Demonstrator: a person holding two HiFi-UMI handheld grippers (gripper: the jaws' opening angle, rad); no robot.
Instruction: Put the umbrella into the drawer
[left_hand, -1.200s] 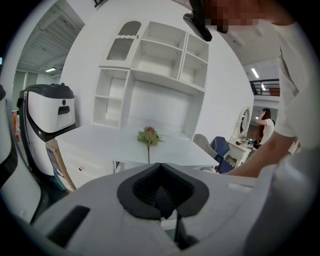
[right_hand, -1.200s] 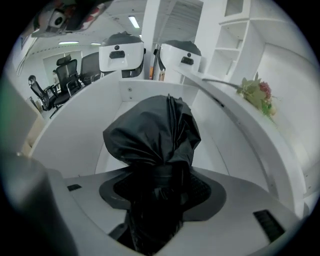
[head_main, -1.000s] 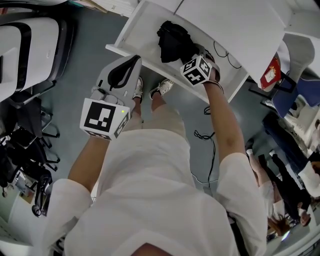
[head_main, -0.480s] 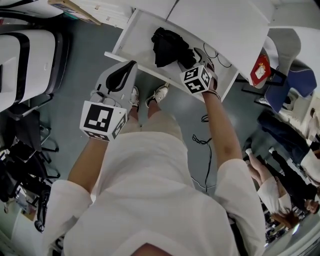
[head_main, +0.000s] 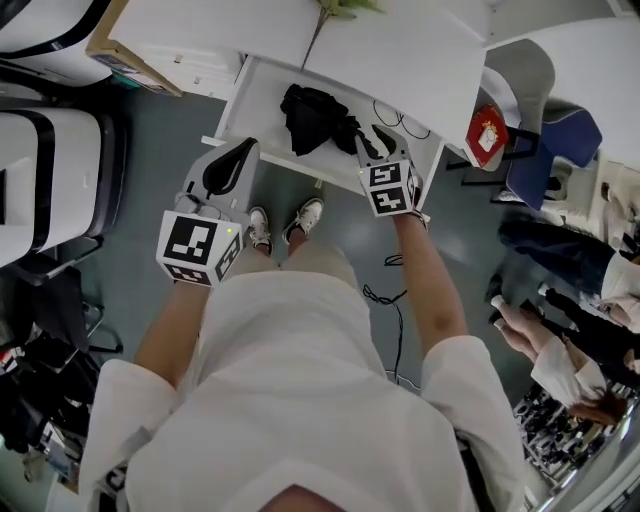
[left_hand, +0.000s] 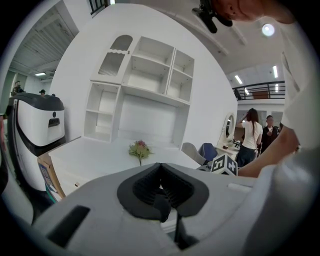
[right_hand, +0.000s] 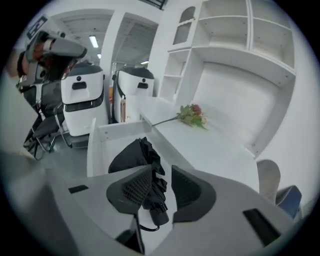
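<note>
Fingers (right_hand: 135, 189) of R gripper (right_hand: 159, 172) stand apart, released, w/ nothing clamped. Folded black umbrella (right_hand: 132, 157) shows through the gap, lying on the floor of the open white drawer (right_hand: 92, 145). Its long axis runs along the drawer's length. The round handle end (right_hand: 159, 217) w/ thin wrist strap (right_hand: 145, 229) points back at the R gripper, and the bunched fabric end points away toward the drawer's far wall. In head view the umbrella sits approx mid-drawer, handle end just beside the R fingers, fabric end toward the person's left.

L gripper (left_hand: 161, 167) has its fingers (left_hand: 147, 187) clenched together, nothing between them. In head view it hangs outside the drawer, near the front rim's left part, over grey floor (head_main: 170, 130).

A flower sprig (right_hand: 192, 115) lies on the white counter (right_hand: 215, 150) above the drawer.
</note>
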